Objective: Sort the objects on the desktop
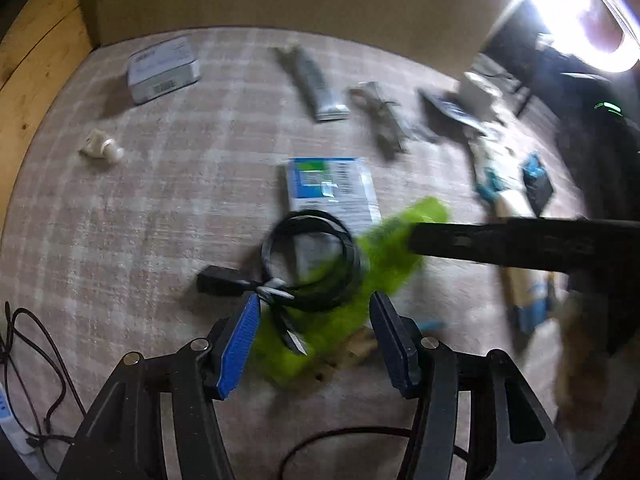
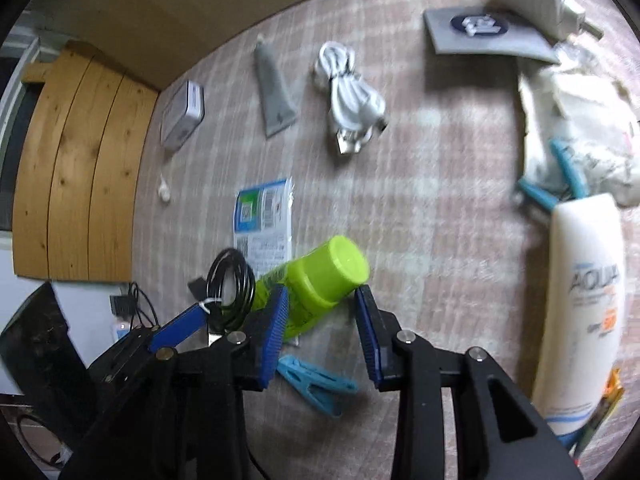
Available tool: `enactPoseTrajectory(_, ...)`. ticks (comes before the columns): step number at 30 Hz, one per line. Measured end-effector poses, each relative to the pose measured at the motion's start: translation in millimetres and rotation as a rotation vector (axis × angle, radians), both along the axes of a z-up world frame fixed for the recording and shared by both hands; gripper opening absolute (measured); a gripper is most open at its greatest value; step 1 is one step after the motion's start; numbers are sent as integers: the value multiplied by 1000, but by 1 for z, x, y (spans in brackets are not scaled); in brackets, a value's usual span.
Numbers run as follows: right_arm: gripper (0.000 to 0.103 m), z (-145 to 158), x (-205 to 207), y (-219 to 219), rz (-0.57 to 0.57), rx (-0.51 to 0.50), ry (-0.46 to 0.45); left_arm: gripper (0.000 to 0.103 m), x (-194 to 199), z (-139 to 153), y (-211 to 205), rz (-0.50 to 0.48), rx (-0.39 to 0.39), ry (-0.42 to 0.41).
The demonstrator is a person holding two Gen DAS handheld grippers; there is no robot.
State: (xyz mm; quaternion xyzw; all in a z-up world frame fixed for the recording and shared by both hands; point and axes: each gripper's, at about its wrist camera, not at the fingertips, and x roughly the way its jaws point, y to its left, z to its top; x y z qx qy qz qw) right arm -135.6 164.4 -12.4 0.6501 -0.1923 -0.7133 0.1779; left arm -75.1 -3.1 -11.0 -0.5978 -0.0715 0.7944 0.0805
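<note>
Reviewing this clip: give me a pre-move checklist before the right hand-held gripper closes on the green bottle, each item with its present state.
1. Green bottle lies between the right hand-held gripper pads: ok.
2. Pads pressing the bottle: not ok, a gap shows on the right side.
3. Black cable coil clear of the bottle: not ok, it overlaps the bottle body.
4. Left hand-held gripper clear of the grasp: not ok, it hovers open over the same cable and bottle.
5. Blue clothespin out of the jaws: ok, it lies beneath them.
6. Bottle cap closed: cannot tell.
</note>
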Motion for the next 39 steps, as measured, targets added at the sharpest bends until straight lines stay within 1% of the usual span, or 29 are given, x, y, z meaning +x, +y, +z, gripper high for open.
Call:
enactPoseTrajectory(1, 34, -1, 1, 0, -3, -3, -2, 56, -5, -4, -4, 23, -30, 1)
enactPoseTrajectory(2, 34, -2, 4, 1, -9, -8, -6, 57, -9, -7, -12, 72, -81, 3)
enactPoseTrajectory(3, 34, -2, 6, 4, -11, -13, -10, 53, -12, -7, -19, 116, -90, 11)
enactPoseTrajectory(5, 34, -3, 14, 8, -5, -24, -20, 52, -16, -5, -34, 181, -77, 8)
enactPoseTrajectory(7, 34, -4, 22, 5, 14, -27, -17, 52, -15, 2, -38, 198, -74, 30)
enactPoseTrajectory(10, 34, -5, 34, -7, 65, -31, -9, 52, -8, 12, -28, 134, -70, 61)
enactPoseTrajectory(12, 34, -7, 37, -17, 90, -39, -8, 52, -6, 13, -18, 78, -56, 62)
enactPoseTrajectory(15, 34, -9, 39, -25, 111, -4, 9, 52, -7, 6, -13, 42, -39, 33)
enactPoseTrajectory(18, 32, -9, 45, -25, 146, 2, -1, 52, -5, -8, -9, 24, 28, -21)
enactPoseTrajectory(21, 27, -9, 54, -22, 204, 45, -34, 52, 7, -8, 3, -2, 38, -16)
enactPoseTrajectory(22, 27, -8, 58, -19, 220, 59, -42, 52, 13, -7, 10, -14, 54, -19)
enactPoseTrajectory(23, 27, -7, 61, -14, 222, 66, -43, 51, 21, -7, 15, -36, 94, -33)
enactPoseTrajectory(25, 28, -4, 64, -4, 194, 49, -44, 49, 34, -4, 22, -78, 125, -39)
enactPoseTrajectory(26, 28, -2, 62, 3, 158, 35, -42, 49, 38, -1, 24, -88, 119, -28)
enactPoseTrajectory(28, 28, 2, 57, 10, 107, 17, -36, 49, 38, 4, 23, -72, 95, -6)
enactPoseTrajectory(31, 29, 4, 49, 17, 52, 1, -26, 49, 29, 9, 23, -56, 94, 17)
enactPoseTrajectory(33, 29, 3, 40, 16, 28, -11, -29, 49, 21, 8, 24, -65, 88, 24)
enactPoseTrajectory(37, 30, -7, 27, 9, -2, -40, -54, 49, 7, -2, 40, -91, 69, 18)
enactPoseTrajectory(39, 30, -9, 23, 13, -9, -17, -50, 47, 6, -6, 45, -98, 52, 17)
